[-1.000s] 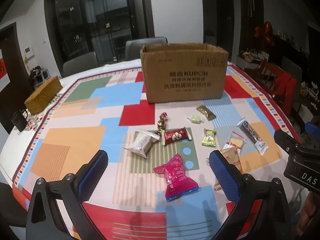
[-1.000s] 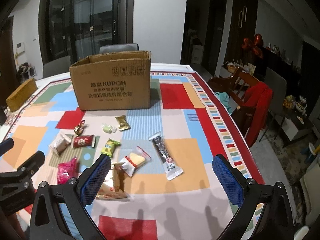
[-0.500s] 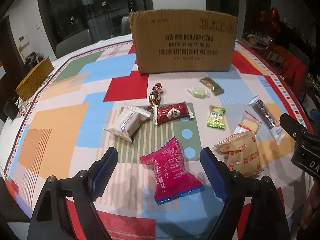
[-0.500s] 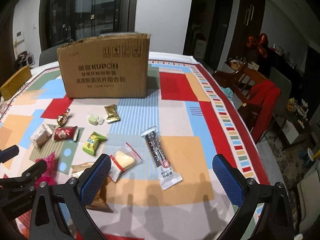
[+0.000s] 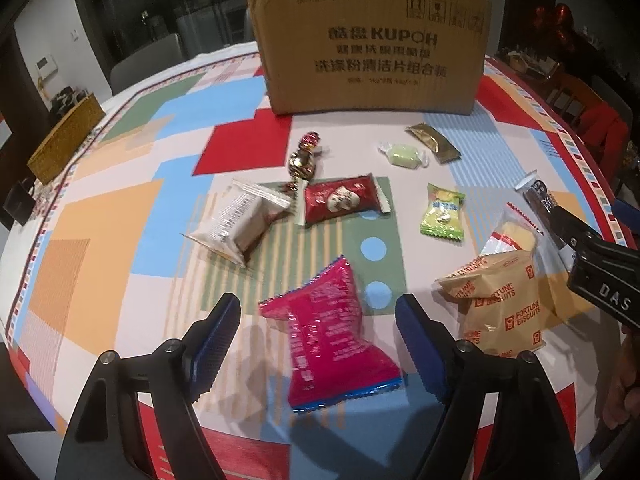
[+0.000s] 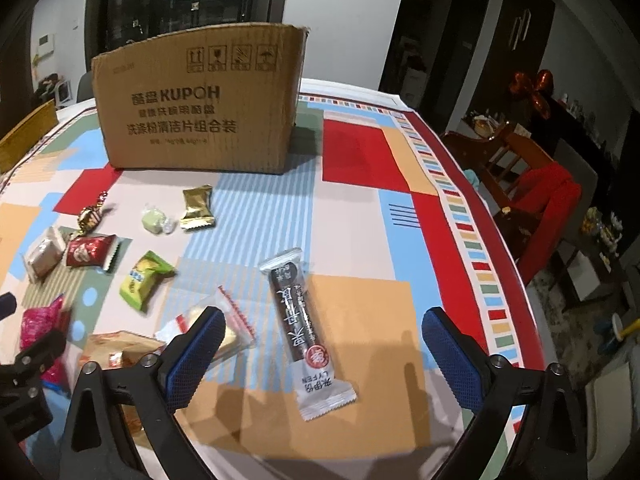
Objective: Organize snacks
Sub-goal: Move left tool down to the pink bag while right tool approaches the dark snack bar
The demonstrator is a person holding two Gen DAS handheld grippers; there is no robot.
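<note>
Both grippers have dropped closer to the snacks since a second ago, and the cardboard box (image 5: 370, 48) now fills the top of each view. Left gripper (image 5: 318, 332) sits low in its frame with the pink packet (image 5: 328, 336) lying flat between its jaws, which are closing but not yet touching the wrapper. Right gripper (image 6: 320, 344) holds its jaws wide apart around the long dark bar (image 6: 306, 332), lower centre of its frame, also untouched.

Everything else is scattered on the patchwork surface (image 5: 120, 216): a red packet (image 5: 340, 202) and a silver packet (image 5: 240, 224) mid-frame, a green sweet (image 5: 442, 212) to the right, a biscuit bag (image 5: 496, 304) at lower right.

To pinch the pink packet well, I'd say keep sinking until the tips reach the surface, and squeeze across the narrow waist, since the puffy wrapper looks slippery. The box looks like the likely destination, well beyond the snacks.
</note>
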